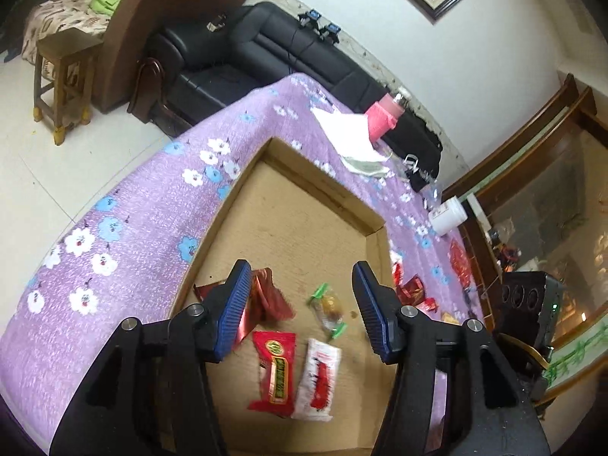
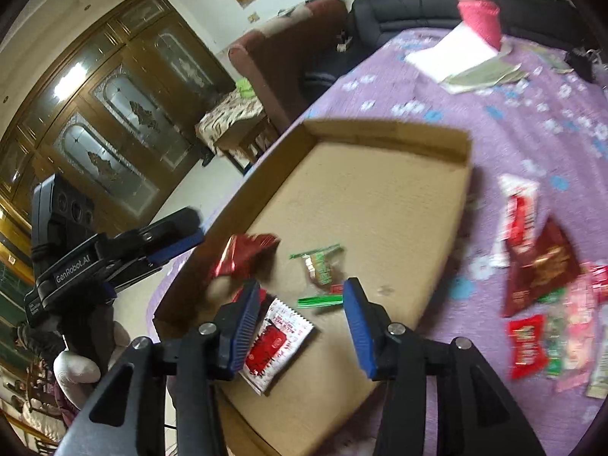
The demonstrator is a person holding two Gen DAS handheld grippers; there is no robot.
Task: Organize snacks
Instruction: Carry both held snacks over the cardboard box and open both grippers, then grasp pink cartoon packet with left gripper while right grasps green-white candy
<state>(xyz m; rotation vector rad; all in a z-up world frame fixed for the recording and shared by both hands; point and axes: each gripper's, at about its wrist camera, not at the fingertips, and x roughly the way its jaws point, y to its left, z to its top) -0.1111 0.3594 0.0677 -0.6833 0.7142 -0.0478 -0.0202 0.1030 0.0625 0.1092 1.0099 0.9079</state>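
A shallow cardboard tray (image 1: 304, 205) (image 2: 380, 133) lies on the purple flowered cloth. In it lie a dark red foil packet (image 1: 271, 296) (image 2: 243, 252), a clear candy with green ends (image 1: 328, 309) (image 2: 321, 266), a red packet (image 1: 275, 368) and a white-and-red sachet (image 1: 319, 380) (image 2: 273, 345). My left gripper (image 1: 302, 304) is open and empty above these snacks; it also shows in the right wrist view (image 2: 178, 235). My right gripper (image 2: 302, 323) is open and empty over the tray's near end. More snack packets (image 2: 539, 266) lie loose on the cloth right of the tray.
White papers (image 1: 349, 133) (image 2: 452, 53), a pink-sleeved bottle (image 1: 383, 114) (image 2: 478, 11) and a white jar (image 1: 448, 212) stand at the table's far end. A black sofa (image 1: 266, 49) lies beyond. A wooden stool (image 1: 60, 76) stands on the floor at left.
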